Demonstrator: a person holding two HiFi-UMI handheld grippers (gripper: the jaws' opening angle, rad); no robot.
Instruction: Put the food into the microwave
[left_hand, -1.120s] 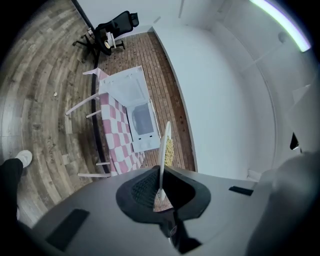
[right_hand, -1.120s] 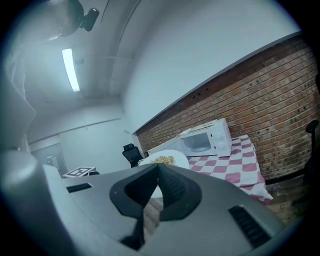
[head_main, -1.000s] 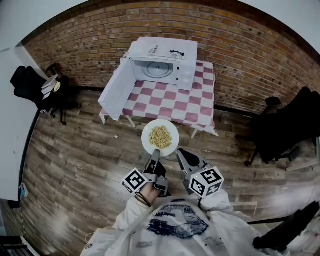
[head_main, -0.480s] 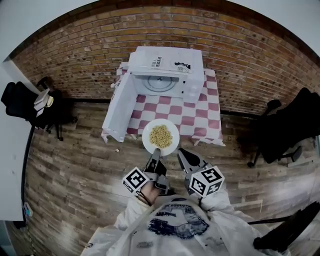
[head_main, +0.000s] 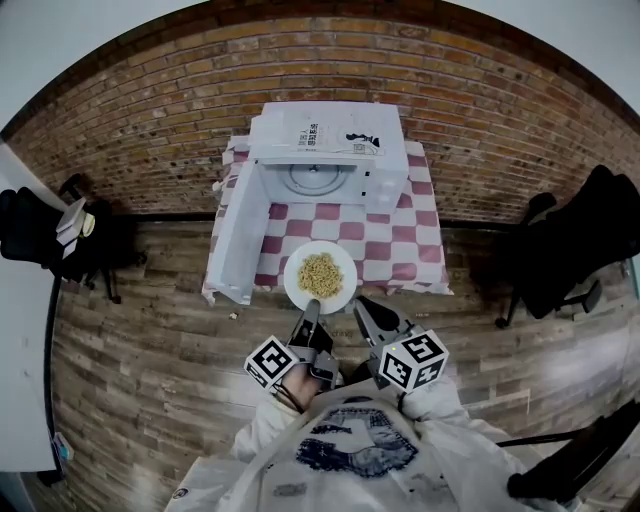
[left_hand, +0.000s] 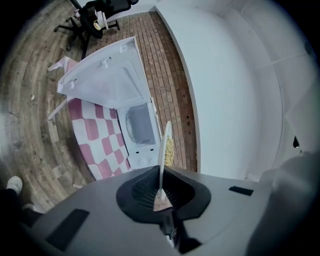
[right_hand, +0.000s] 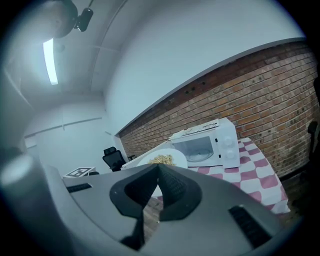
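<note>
A white plate (head_main: 320, 277) of pale yellow food is held level over the front edge of the red-and-white checked table (head_main: 400, 245). My left gripper (head_main: 310, 306) is shut on the plate's near rim. In the left gripper view the plate (left_hand: 163, 145) stands edge-on between the pads. My right gripper (head_main: 361, 309) is shut with nothing in it, just right of the plate. The white microwave (head_main: 325, 150) stands at the table's back with its door (head_main: 237, 225) swung open to the left. In the right gripper view the plate (right_hand: 167, 157) and the microwave (right_hand: 205, 145) lie beyond the shut jaws.
A brick wall (head_main: 480, 100) runs behind the table. Black office chairs stand at the left (head_main: 40, 225) and the right (head_main: 570, 260) on the wooden floor. A white desk edge (head_main: 20, 350) runs along the far left.
The table and microwave have come nearer and shifted toward the middle of the head view. The plate, earlier over the floor, now overlaps the table's front edge. Both grippers keep their hold and spacing.
</note>
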